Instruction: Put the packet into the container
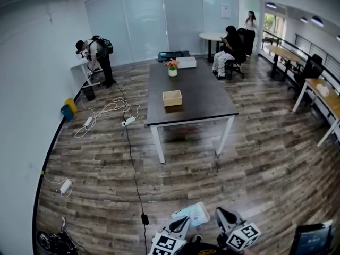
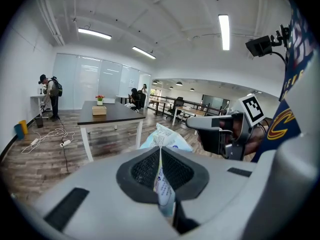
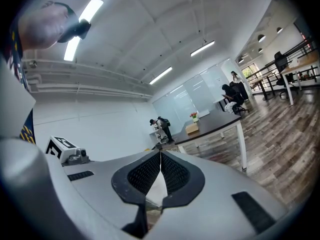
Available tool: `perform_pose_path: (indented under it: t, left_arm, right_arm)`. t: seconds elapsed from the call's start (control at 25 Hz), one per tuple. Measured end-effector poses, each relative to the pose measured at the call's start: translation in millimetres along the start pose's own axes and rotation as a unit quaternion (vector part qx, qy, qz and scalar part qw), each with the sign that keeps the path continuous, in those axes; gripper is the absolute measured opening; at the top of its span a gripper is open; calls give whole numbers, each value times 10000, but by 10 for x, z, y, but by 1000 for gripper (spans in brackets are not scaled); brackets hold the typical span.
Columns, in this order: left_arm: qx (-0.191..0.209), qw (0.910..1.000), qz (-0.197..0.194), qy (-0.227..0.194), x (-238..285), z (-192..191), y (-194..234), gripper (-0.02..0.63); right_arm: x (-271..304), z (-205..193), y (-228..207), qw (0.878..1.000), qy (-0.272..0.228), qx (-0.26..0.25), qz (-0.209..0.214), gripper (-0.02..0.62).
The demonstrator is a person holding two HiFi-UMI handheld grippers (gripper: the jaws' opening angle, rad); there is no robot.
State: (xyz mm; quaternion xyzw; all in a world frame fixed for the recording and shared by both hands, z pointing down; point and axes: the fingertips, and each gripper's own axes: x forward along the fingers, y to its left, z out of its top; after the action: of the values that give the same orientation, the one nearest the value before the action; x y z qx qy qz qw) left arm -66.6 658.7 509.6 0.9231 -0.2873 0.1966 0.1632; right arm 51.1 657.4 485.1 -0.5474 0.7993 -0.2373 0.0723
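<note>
Ahead of you: dark table [image 1: 204, 97], flower pot [image 1: 172, 68] + white box [image 1: 186, 62] at far end. Your left: person w/ backpack [image 1: 96, 57] bent over by wall [image 1: 26, 89], cables [image 1: 109, 110] on floor [image 1: 255, 142]. Seated person [image 1: 229, 49] beyond table, standing person [image 1: 249, 23] behind

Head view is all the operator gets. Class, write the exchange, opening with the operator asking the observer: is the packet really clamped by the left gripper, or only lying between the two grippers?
Observer: Clamped. In the left gripper view the left gripper has its jaws shut on the packet.
Operator: Which part of it is gripped?
Observer: A thin flat edge runs between the pads. The puffed body sticks out past the jaw tips.
Operator: Is the right gripper holding anything?
Observer: No. In the right gripper view the right gripper has its jaws together, and nothing appears pinched between them.
</note>
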Motion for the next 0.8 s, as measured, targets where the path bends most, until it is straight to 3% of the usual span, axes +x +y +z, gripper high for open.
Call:
perform_pose_path:
  t: [0.4,0.8]
  left_arm:
    - [-235,9992,317,55,126,19,85,8]
    - [-325,9987,382,43,395,178,669,8]
  right_arm:
    - [172,69,-176,9995,106,112,273,11]
    - [844,154,-330,9991,242,132,321,11]
